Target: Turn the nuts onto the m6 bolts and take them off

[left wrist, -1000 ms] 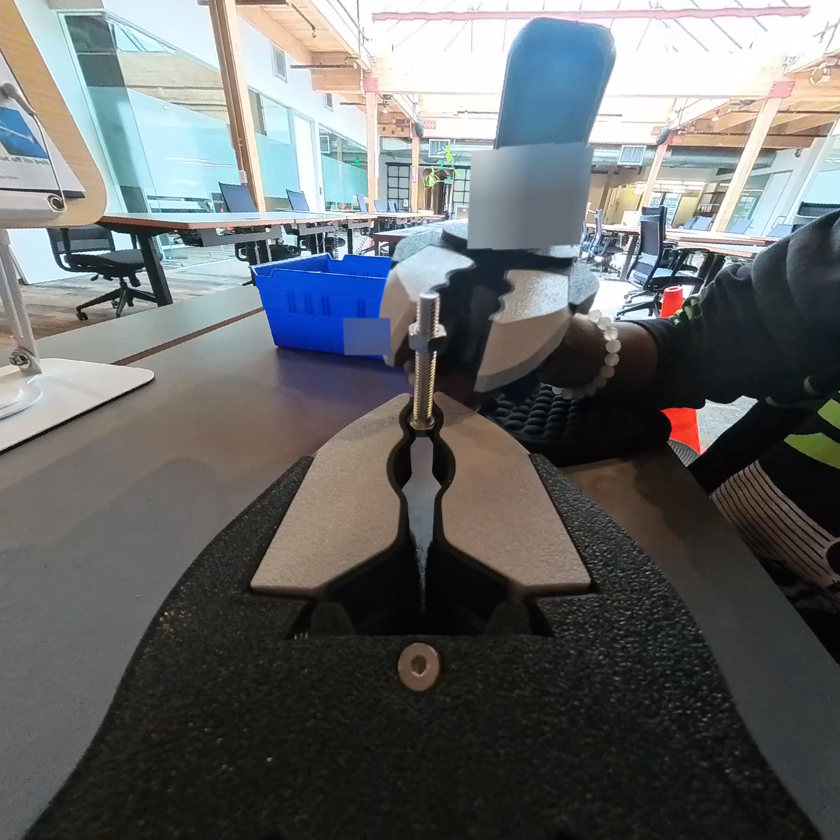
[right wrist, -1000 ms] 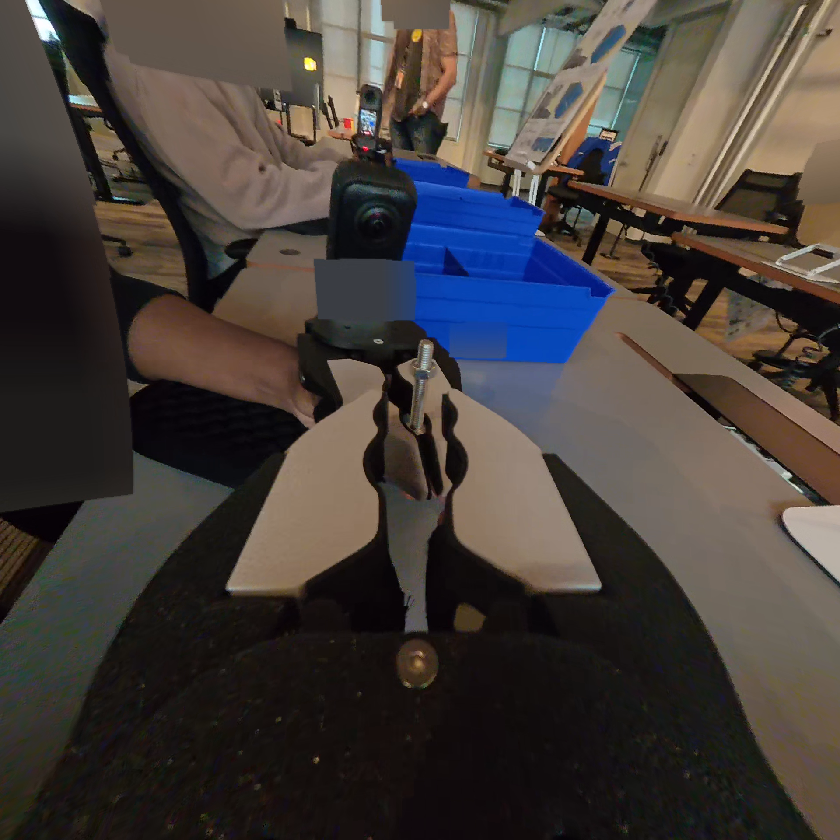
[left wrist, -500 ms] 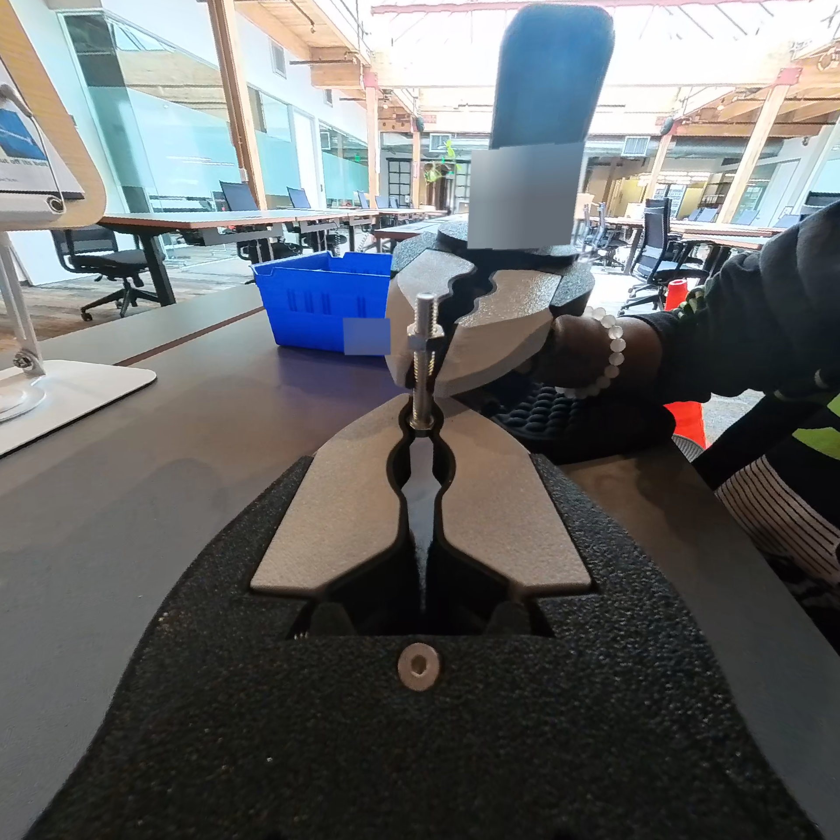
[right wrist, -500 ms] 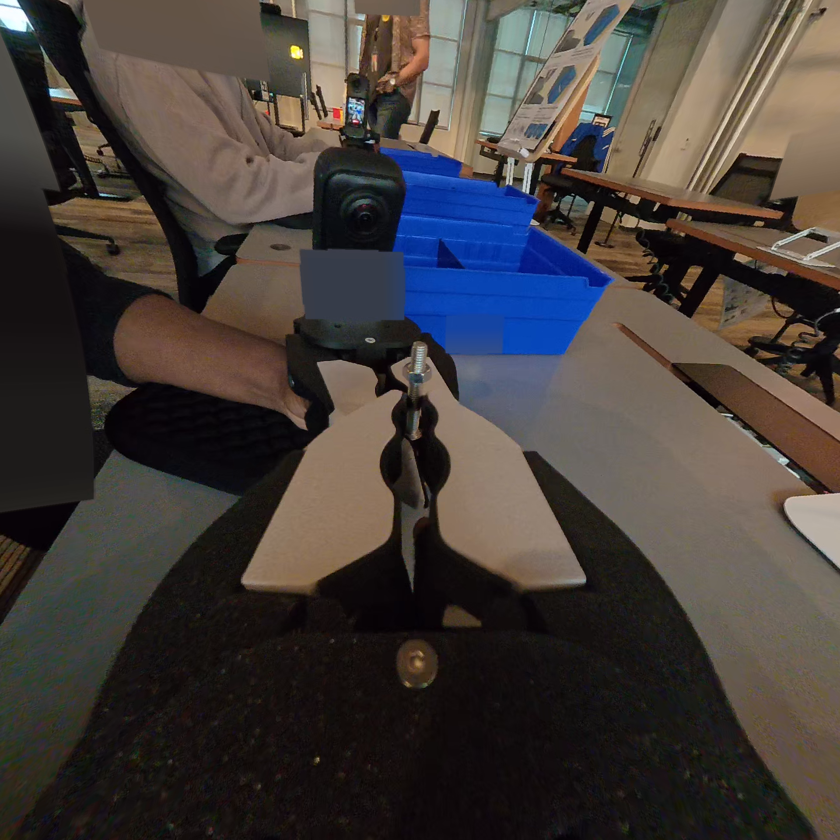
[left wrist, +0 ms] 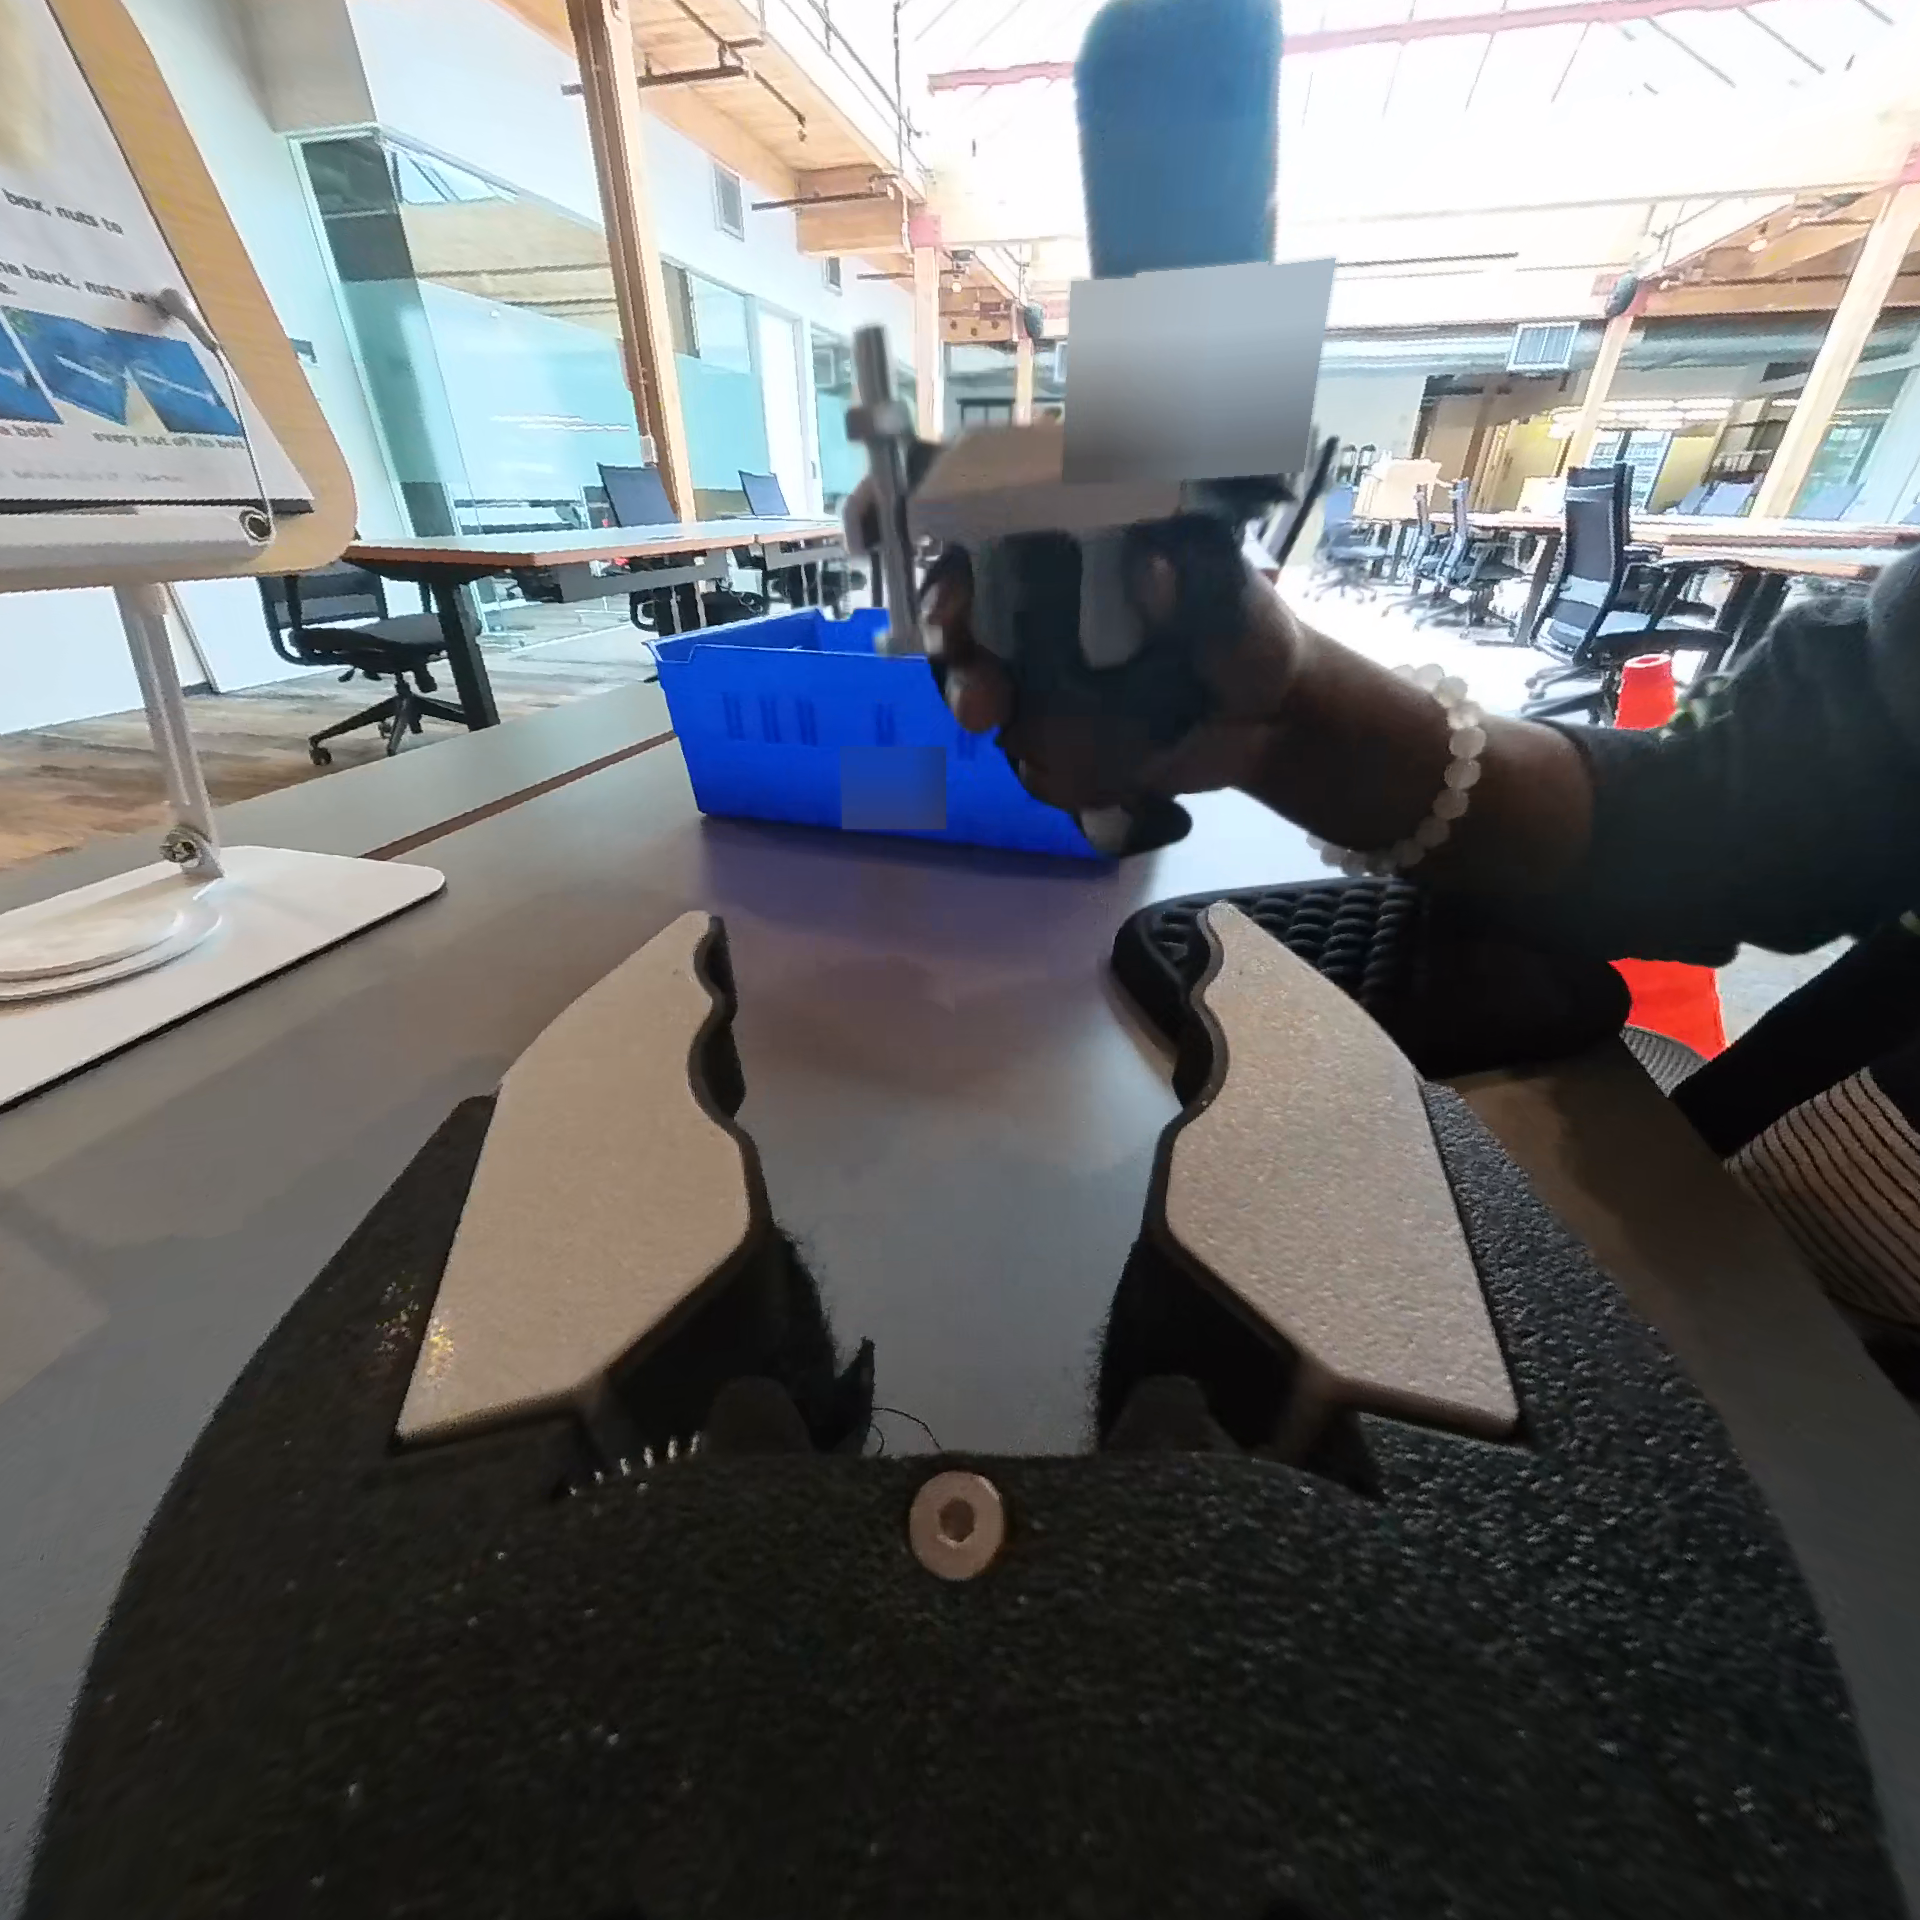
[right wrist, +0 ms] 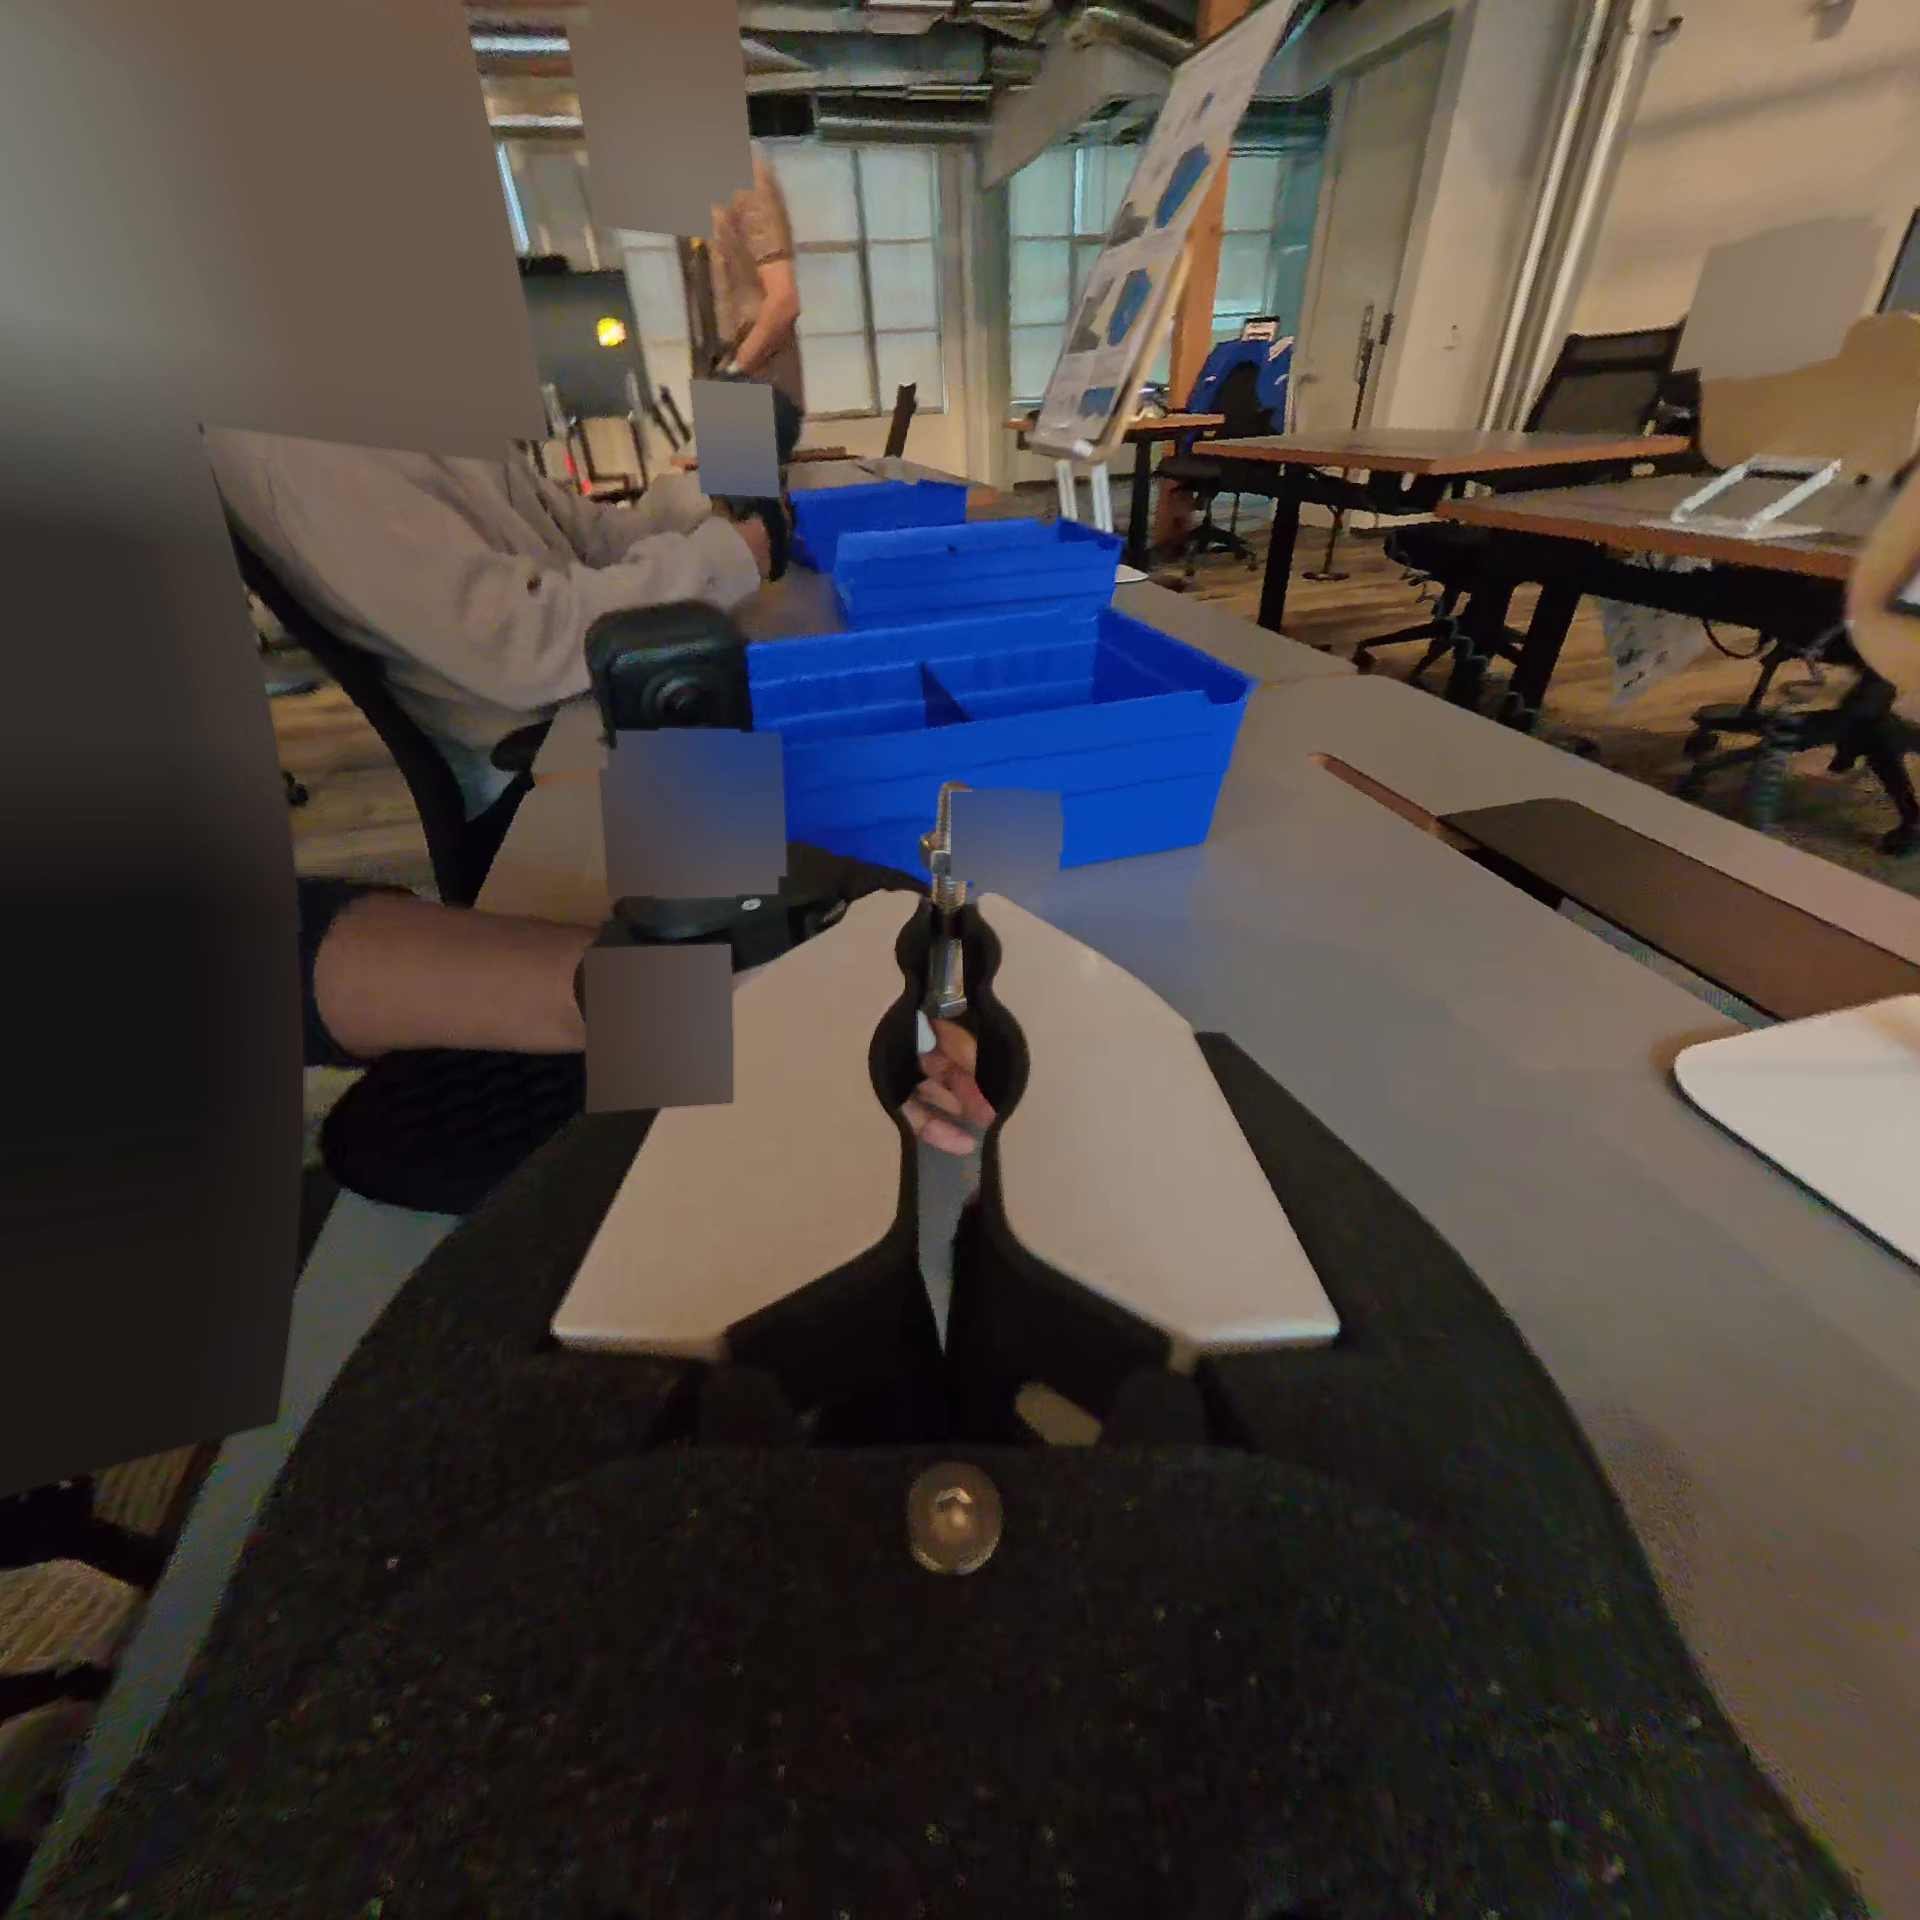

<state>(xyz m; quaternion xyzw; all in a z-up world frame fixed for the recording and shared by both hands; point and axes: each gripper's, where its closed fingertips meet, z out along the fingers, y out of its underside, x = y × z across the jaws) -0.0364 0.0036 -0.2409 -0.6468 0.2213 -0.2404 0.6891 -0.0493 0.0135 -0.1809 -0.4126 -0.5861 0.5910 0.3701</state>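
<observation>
My left gripper (left wrist: 961, 935) is wide open and empty, low over the dark table (left wrist: 520, 1039). My right gripper (right wrist: 948, 904) is shut on a silver bolt (right wrist: 945, 956), with the pads pressed on its shank. The bolt's head sits in the hollow between the fingers. A nut (right wrist: 933, 857) sits on the thread above the fingertips. In the left wrist view the right gripper (left wrist: 925, 499) holds the bolt (left wrist: 888, 520) upright in front of the blue bin (left wrist: 790, 727), with the nut (left wrist: 873, 421) near its top.
The divided blue bin (right wrist: 997, 748) stands on the table, with more blue bins (right wrist: 966, 561) behind it. A white stand base (left wrist: 208, 914) is at the left and a black mesh pad (left wrist: 1351, 935) at the right. A person sits at the far side.
My left gripper let go of the bolt and opened wide. My right gripper closed on the bolt and carried it up and away, toward the blue bin.
</observation>
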